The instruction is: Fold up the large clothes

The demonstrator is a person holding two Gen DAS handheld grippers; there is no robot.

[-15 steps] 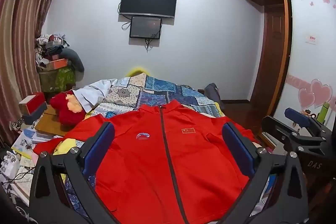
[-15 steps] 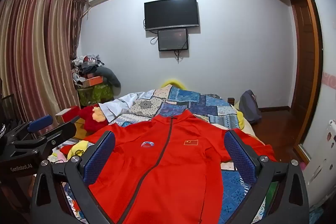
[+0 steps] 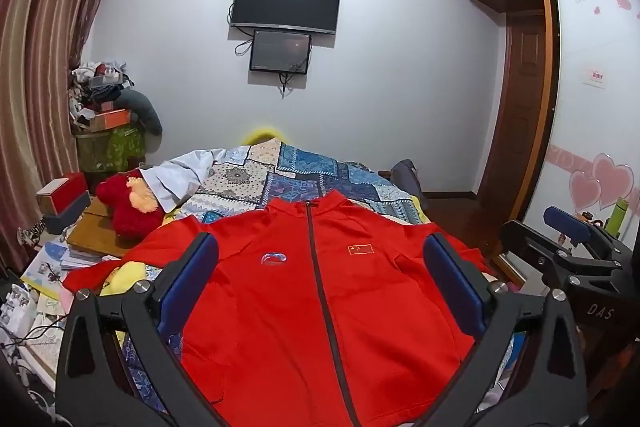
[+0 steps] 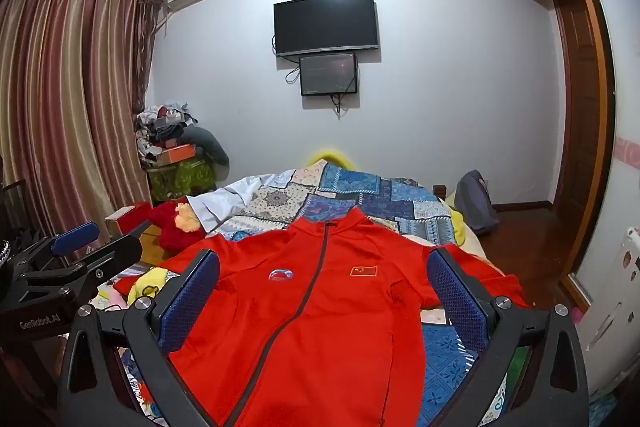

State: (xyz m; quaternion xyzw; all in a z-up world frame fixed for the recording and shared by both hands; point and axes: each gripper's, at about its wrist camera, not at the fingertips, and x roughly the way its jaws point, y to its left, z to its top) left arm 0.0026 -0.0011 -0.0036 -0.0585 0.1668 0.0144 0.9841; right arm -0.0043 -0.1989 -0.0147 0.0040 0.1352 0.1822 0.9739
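**Jacket ahead, zip running away from me**

Nearest, my left gripper (image 3: pixel 320 283) hangs spread wide with nothing between its pads, and my right gripper (image 4: pixel 322 287) beside it is spread just as wide and empty; below and beyond both lies the red jacket (image 3: pixel 280 307), front up on the patchwork quilt (image 3: pixel 304 179), hem near me and collar far, its zip (image 3: pixel 320 291) marking the long axis away from me; the left sleeve (image 3: pixel 120 263) trails out leftward, nearer my left gripper; the right sleeve (image 4: pixel 484 275) lies nearer my right, so I judge each side takes its own.
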